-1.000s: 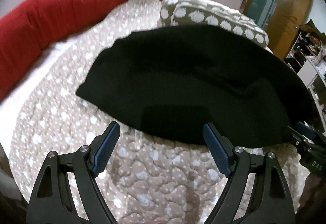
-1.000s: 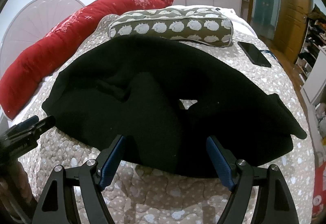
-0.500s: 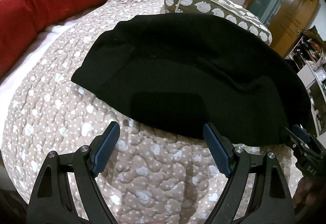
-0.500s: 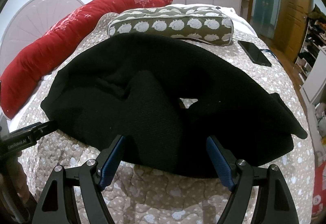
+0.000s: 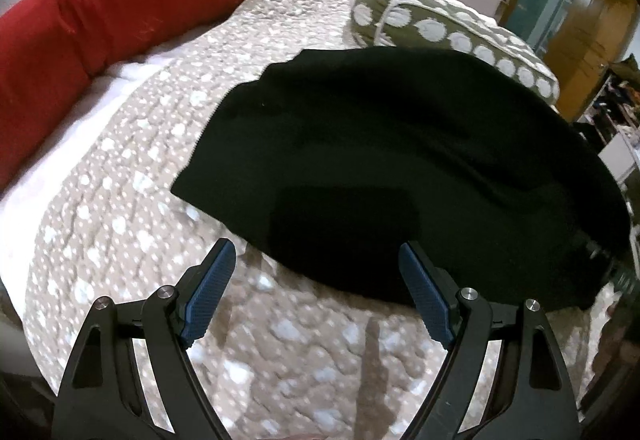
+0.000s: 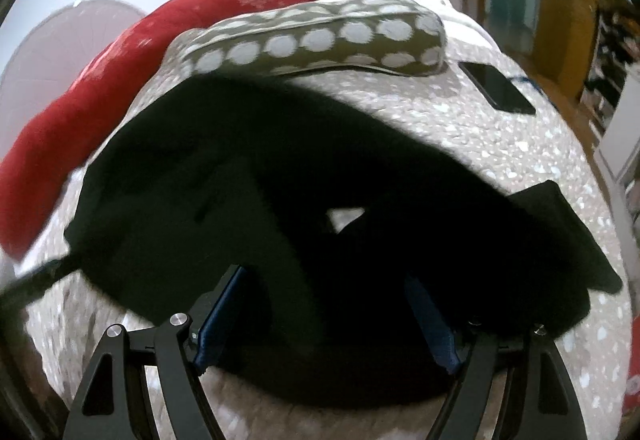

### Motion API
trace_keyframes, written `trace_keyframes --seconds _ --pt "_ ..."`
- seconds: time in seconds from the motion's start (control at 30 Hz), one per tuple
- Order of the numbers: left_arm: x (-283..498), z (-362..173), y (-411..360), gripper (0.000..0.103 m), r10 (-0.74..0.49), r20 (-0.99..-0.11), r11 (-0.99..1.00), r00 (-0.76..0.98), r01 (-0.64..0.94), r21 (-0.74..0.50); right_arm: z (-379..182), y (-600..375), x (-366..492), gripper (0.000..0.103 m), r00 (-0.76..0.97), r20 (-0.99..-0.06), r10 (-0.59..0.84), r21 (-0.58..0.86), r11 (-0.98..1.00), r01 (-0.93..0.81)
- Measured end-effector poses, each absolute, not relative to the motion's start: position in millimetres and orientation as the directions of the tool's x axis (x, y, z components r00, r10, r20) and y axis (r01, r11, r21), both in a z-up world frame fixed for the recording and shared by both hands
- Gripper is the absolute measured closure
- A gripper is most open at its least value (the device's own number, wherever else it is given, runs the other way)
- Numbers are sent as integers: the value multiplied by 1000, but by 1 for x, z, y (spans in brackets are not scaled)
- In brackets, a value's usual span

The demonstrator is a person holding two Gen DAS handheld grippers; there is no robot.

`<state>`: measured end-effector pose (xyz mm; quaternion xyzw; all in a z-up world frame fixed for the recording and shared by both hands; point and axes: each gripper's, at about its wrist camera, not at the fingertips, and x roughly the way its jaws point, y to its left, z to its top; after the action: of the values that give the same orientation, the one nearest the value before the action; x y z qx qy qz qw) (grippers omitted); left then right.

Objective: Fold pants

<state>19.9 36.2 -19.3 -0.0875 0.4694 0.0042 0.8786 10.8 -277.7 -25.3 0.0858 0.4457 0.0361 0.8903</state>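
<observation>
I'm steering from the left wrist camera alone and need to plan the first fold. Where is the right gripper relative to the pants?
Observer: The right gripper is open, with its fingers over the near edge of the black pants. Nothing is pinched.
Operator: Do the pants lie flat on that side?
Observer: No. They are bunched, with a small gap where the quilt shows through.
Operator: Is anything else on the bed that I should avoid?
Observer: A dark phone lies on the quilt beside the right end of the spotted pillow, apart from the pants.
</observation>
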Motion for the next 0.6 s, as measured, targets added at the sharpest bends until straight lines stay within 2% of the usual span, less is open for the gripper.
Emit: trace_keyframes --seconds 0.13,0.2,0.3,0.33,0.4,0.5,0.6 --pt "31 -25 44 19 -52 -836 983 546 -119 -139 -21 -310 45 24 609 -768 198 307 948 80" --pt "36 -29 45 19 -41 -843 984 537 -125 -127 -20 -316 65 24 573 -809 130 246 961 129" --pt "41 -34 47 19 -43 -856 983 515 -130 -127 -5 -337 106 24 651 -759 10 179 964 195" --pt "43 -35 48 19 -47 -860 983 509 -131 -131 -6 -342 125 24 636 -767 -81 96 966 239" --pt "40 -34 50 19 -46 -856 983 515 -130 -131 -4 -351 141 45 596 -793 -127 43 964 263" --pt "36 -30 57 19 -53 -848 981 528 -130 -142 12 -365 112 45 642 -766 -24 151 965 216" --pt "30 -28 69 19 -83 -836 973 542 -136 -185 20 -380 58 44 677 -736 7 201 957 208"
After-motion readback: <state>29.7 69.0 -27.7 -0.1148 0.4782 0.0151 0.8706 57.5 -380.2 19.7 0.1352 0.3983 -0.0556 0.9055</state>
